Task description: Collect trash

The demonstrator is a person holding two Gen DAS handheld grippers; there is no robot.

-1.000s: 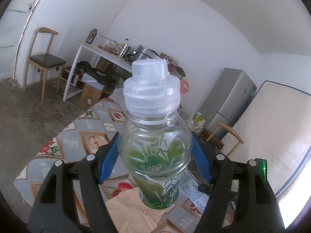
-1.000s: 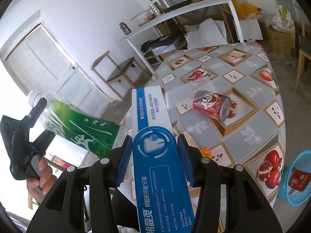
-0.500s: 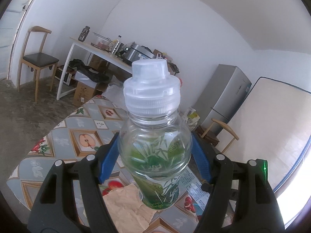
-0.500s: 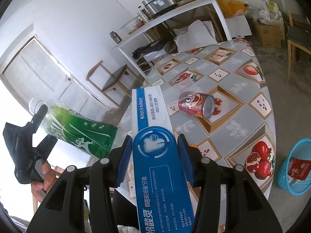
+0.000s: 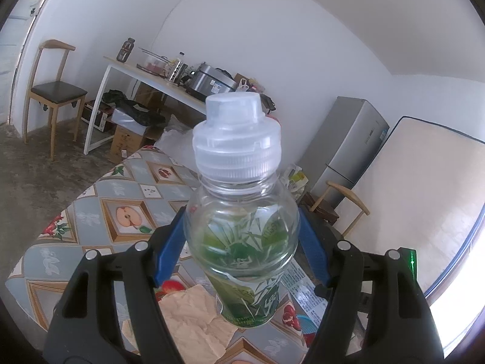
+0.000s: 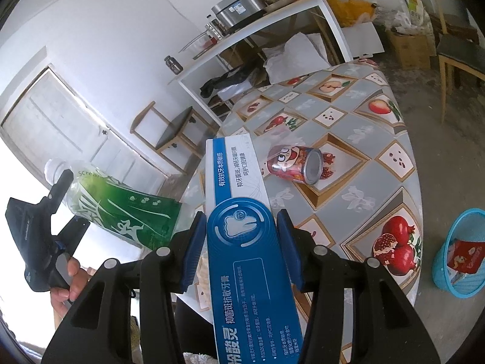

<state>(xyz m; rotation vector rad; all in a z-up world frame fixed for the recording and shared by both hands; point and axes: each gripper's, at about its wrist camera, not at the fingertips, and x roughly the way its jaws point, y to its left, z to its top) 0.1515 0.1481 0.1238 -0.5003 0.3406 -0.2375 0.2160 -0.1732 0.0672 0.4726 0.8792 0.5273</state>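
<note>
Mid-haul above the fruit-print table [image 6: 348,163], both loads up: left gripper [image 5: 241,236] clamped on the green bottle [image 5: 242,230], right gripper [image 6: 241,236] clenched around the toothpaste box [image 6: 239,212]. Next, probably across to the blue basket [image 6: 448,242] on the floor; red can [image 6: 295,165] left lying.

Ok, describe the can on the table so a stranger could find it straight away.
Start at the round table with the fruit-print cloth. Near its middle, just beyond the blue toothpaste box, lies a red drinks can. It is the only can there, on its side, with a cartoon face and its silver end facing the camera.
</note>
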